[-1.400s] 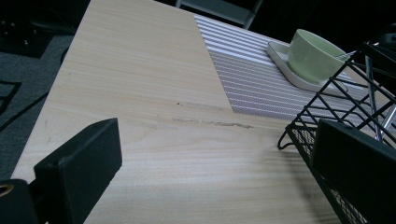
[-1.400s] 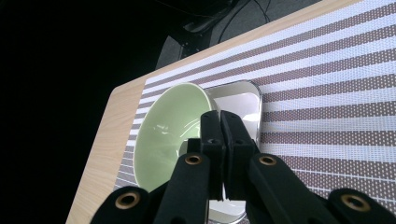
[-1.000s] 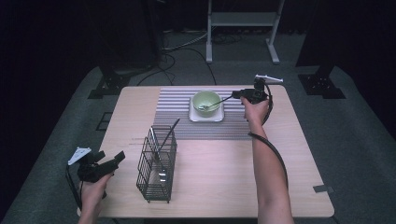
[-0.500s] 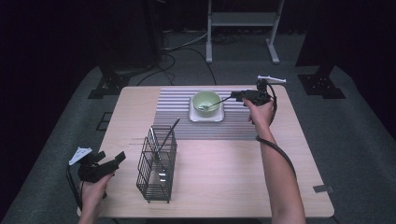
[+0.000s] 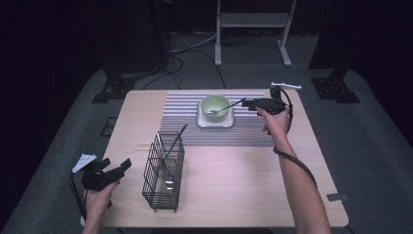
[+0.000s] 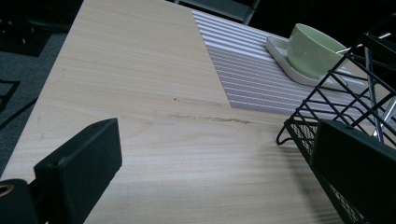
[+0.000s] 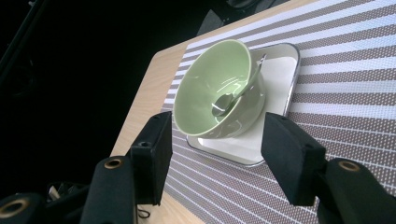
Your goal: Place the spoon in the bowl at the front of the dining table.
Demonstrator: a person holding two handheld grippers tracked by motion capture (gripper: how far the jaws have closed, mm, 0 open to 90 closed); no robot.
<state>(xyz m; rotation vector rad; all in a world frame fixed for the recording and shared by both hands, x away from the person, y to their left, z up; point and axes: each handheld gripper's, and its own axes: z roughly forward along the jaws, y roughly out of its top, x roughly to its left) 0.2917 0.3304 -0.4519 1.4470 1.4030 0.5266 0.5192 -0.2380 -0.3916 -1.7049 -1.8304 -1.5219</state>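
Observation:
A pale green bowl (image 5: 215,106) sits on a white square plate (image 5: 214,122) on the striped placemat (image 5: 185,114). A metal spoon (image 5: 225,108) rests in the bowl, its handle over the rim toward my right gripper (image 5: 247,103). That gripper hovers just right of the bowl. Its jaws have just been opening and are open, with nothing between them. In the right gripper view the bowl (image 7: 217,95) and spoon (image 7: 229,99) lie beyond the right gripper (image 7: 224,161). My left gripper (image 5: 124,165) is open near the table's front left.
A black wire rack (image 5: 163,170) stands right of the left gripper, with a dark-handled utensil (image 5: 176,140) sticking out of it. In the left gripper view the rack (image 6: 355,107) is close to the right jaw. Bare wood table (image 5: 243,175) spreads in front of the placemat.
The right gripper has opened and drawn back to the right, away from the bowl, leaving the spoon resting in it. The left gripper has stayed put.

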